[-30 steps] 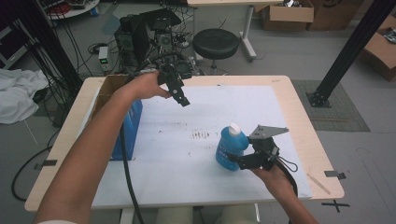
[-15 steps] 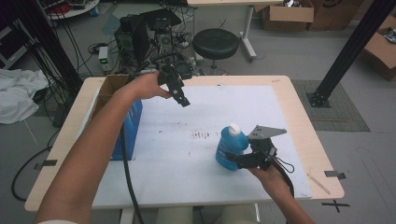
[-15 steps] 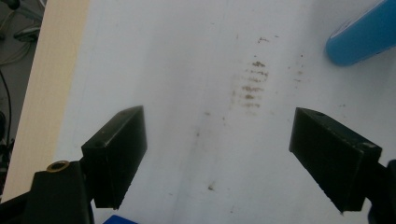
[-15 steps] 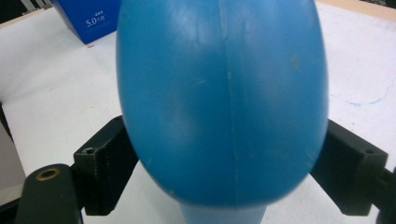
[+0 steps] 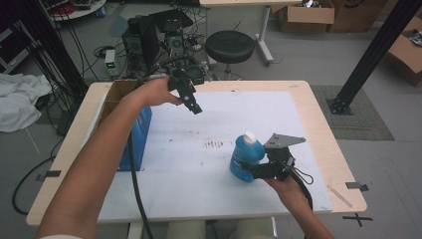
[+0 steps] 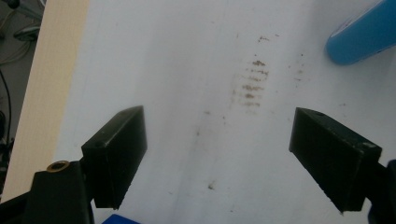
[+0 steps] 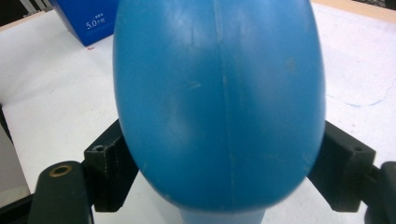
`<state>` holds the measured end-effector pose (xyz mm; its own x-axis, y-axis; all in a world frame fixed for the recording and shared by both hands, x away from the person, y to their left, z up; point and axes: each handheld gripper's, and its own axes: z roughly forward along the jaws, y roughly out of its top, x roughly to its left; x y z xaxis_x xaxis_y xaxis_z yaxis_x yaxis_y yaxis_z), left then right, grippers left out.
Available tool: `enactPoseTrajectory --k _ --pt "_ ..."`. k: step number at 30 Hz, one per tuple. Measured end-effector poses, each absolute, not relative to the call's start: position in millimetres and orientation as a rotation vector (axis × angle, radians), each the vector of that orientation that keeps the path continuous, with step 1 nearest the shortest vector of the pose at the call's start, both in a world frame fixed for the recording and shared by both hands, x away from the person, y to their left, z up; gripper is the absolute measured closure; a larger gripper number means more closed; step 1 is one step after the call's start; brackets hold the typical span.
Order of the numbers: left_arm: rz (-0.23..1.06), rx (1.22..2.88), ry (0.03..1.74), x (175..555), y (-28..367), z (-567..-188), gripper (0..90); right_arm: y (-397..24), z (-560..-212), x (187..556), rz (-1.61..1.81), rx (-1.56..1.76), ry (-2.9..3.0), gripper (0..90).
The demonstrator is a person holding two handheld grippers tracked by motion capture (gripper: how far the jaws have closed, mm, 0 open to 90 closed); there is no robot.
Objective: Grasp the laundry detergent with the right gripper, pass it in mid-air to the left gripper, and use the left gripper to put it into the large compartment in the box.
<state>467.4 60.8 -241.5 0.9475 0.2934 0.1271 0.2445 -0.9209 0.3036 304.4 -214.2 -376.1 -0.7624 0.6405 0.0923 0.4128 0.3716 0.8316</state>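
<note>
A blue plastic bottle (image 5: pixel 246 158) with a white cap stands upright on the white sheet (image 5: pixel 199 174), right of centre. My right gripper (image 5: pixel 254 172) reaches it from the right, low on its body. In the right gripper view the bottle (image 7: pixel 219 93) sits between both black jaws, whose pads touch its sides; the jaws have just been closing on it. My left gripper (image 5: pixel 191 102) hangs open above the far left of the sheet with nothing between its jaws. In the left gripper view it (image 6: pixel 217 135) looks down on bare sheet, with the bottle (image 6: pixel 359 37) at top right.
A blue carton (image 5: pixel 142 134) stands along the table's left side, in front of an open cardboard box (image 5: pixel 117 92); the carton (image 7: pixel 88 18) also appears behind the bottle. Brown smudges (image 5: pixel 214 144) mark the sheet's middle. A thin stick (image 5: pixel 338 195) lies by the right front edge.
Both hands stay where they were. The right gripper's jaws have drawn in slightly against the bottle.
</note>
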Motion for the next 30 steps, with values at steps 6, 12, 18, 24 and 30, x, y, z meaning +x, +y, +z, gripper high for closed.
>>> enactPoseTrajectory --k 6,12,18,24,30 --pt "0.246 2.809 0.402 467.3 61.1 -242.2 19.7 -212.9 -376.2 304.7 1.340 0.934 2.387 21.5" --pt "0.245 2.810 0.402 467.2 61.4 -242.6 19.7 -214.3 -377.3 305.2 1.342 0.944 2.384 22.6" --pt "0.243 2.809 0.402 466.8 61.1 -243.5 19.8 -214.7 -376.8 305.5 1.349 0.937 2.381 25.4" --pt "0.242 2.813 0.400 466.9 61.9 -243.5 19.8 -213.4 -377.3 305.0 1.349 0.934 2.384 27.1" --pt "0.245 2.810 0.401 466.9 62.9 -243.6 19.8 -212.9 -377.7 304.8 1.351 0.937 2.384 28.4"
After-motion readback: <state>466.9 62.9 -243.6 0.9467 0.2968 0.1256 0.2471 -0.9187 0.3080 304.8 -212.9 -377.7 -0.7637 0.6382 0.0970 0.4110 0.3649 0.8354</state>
